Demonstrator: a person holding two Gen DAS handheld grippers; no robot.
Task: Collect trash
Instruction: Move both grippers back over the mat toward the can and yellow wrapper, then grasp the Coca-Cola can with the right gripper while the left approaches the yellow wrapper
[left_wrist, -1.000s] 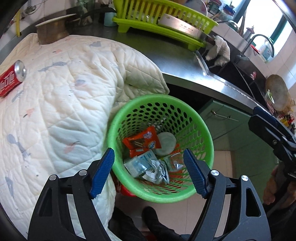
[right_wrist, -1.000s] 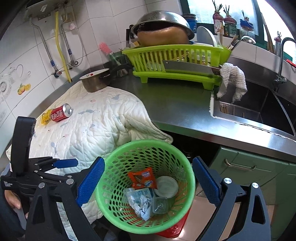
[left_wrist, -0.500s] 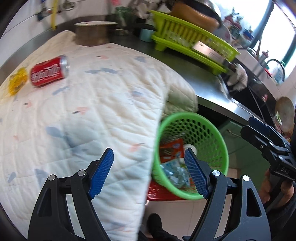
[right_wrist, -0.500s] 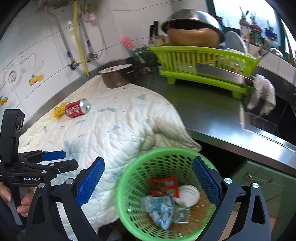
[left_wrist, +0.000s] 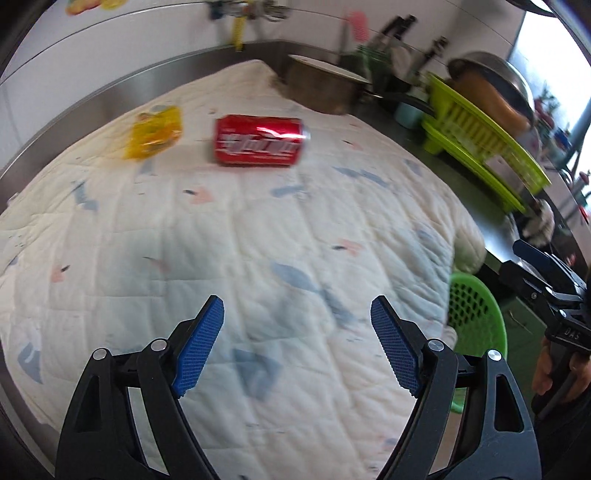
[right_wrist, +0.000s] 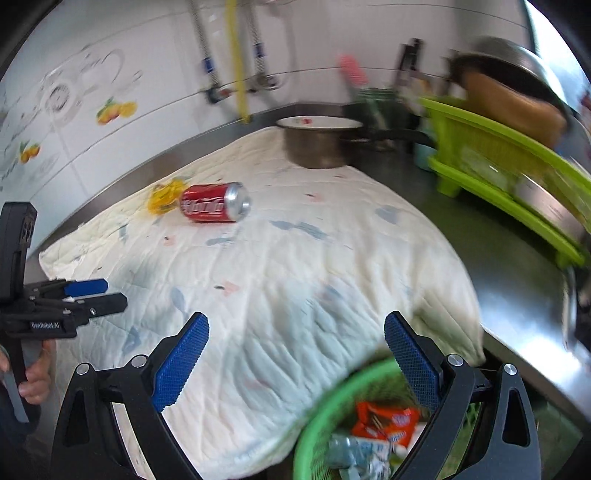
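Note:
A red soda can (left_wrist: 260, 139) lies on its side on the white quilt (left_wrist: 258, 258), with a yellow wrapper (left_wrist: 155, 131) just left of it. Both show in the right wrist view, the can (right_wrist: 214, 203) and the wrapper (right_wrist: 164, 194). My left gripper (left_wrist: 297, 350) is open and empty, over the quilt, well short of the can. My right gripper (right_wrist: 295, 363) is open and empty, above the quilt's near edge. The green trash basket (right_wrist: 325, 391) sits below it, holding an orange packet (right_wrist: 384, 422) and crumpled wrappers. The basket's rim also shows in the left wrist view (left_wrist: 476, 310).
A metal pot (right_wrist: 317, 142) stands at the quilt's far end. A green dish rack (right_wrist: 506, 173) with a steel bowl is on the right of the steel counter (right_wrist: 517, 295). The tiled wall with pipes runs behind. The other gripper shows at each view's edge.
Both grippers swung left, away from the basket and toward the quilt. The can and yellow wrapper are now ahead and closer. The basket has slid to the lower right of both views.

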